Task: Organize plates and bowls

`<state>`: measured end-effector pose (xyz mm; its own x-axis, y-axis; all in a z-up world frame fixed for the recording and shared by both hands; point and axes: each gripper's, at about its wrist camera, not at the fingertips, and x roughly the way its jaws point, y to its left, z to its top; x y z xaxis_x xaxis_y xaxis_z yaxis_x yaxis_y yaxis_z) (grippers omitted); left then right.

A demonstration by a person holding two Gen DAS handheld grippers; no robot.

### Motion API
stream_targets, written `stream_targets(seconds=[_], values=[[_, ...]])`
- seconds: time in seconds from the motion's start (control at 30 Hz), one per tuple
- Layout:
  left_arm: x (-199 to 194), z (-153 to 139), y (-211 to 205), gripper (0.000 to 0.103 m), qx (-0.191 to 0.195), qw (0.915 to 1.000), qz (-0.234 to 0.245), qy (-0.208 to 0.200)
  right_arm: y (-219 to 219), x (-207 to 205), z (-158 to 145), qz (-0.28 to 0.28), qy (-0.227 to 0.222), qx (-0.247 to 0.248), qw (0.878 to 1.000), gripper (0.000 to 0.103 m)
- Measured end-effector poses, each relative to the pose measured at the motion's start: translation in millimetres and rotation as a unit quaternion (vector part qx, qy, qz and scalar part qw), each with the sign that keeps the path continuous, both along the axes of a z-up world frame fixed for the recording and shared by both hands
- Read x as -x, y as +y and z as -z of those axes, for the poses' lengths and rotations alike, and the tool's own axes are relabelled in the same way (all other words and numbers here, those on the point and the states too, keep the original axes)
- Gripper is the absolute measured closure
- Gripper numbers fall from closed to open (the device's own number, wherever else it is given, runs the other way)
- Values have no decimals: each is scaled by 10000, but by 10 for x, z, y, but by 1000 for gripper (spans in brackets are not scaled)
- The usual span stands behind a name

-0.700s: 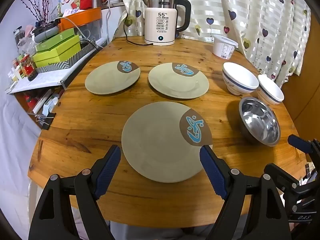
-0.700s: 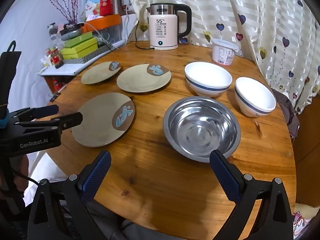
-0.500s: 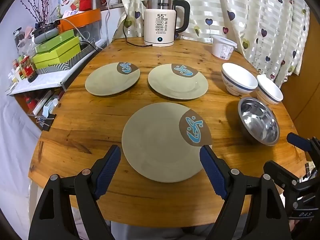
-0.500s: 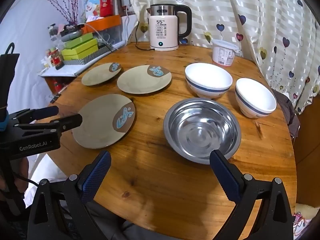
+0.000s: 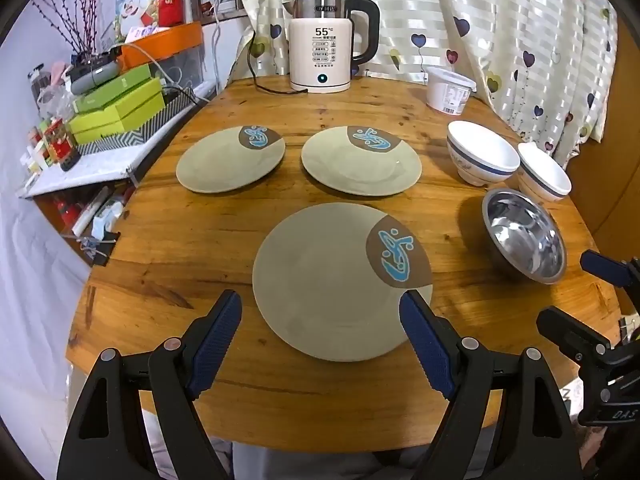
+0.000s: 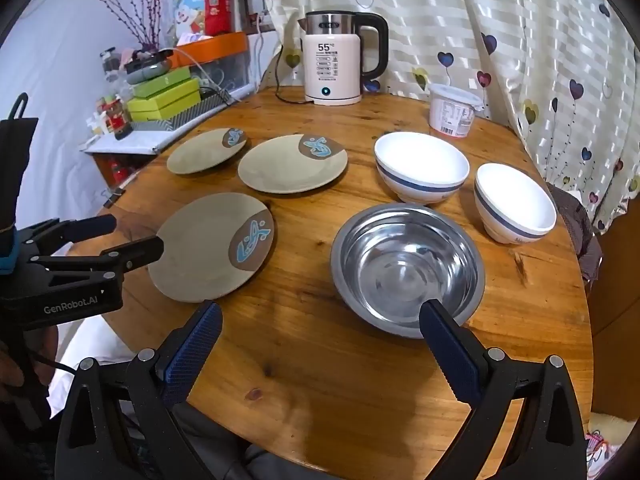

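Three beige plates with a blue fish mark lie on the round wooden table [image 5: 168, 264]: a near plate [image 5: 336, 280] [image 6: 208, 248], a far left plate [image 5: 230, 158] [image 6: 204, 152] and a far middle plate [image 5: 360, 160] [image 6: 290, 164]. A steel bowl [image 5: 524, 236] [image 6: 404, 268] sits to the right, with two white blue-banded bowls [image 5: 480, 156] [image 6: 516, 200] behind it. My left gripper [image 5: 320, 320] is open, fingers just short of the near plate. My right gripper [image 6: 320, 328] is open, right finger at the steel bowl's near rim.
A white kettle [image 5: 324, 44] [image 6: 340, 60] and a white tub [image 5: 448, 90] [image 6: 454, 110] stand at the back of the table. Green boxes [image 5: 116, 112] and clutter fill a shelf at the left. Curtains hang behind.
Both grippers have eased slightly forward toward the table. The dishes have not moved. Both grippers stay open.
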<state>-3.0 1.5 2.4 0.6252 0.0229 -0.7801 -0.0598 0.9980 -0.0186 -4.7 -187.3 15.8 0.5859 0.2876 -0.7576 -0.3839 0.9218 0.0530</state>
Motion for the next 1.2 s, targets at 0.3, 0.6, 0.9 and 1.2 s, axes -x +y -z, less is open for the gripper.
stream_targets(seconds=[0.3, 0.6, 0.9, 1.2], values=[[-11, 39, 38, 21, 137, 9998, -72, 81, 26, 0, -35, -86, 16, -78, 9999, 3], [-5, 59, 58, 21, 173, 9997, -99, 105, 31, 11, -38, -100, 27, -86, 9999, 3], [-2, 75, 61, 22, 167, 9998, -90, 111, 25, 12, -35, -93, 37, -98, 9999, 3], [10, 70, 43, 22, 131, 9999, -72, 66, 27, 10, -36, -97, 57, -121, 9999, 3]])
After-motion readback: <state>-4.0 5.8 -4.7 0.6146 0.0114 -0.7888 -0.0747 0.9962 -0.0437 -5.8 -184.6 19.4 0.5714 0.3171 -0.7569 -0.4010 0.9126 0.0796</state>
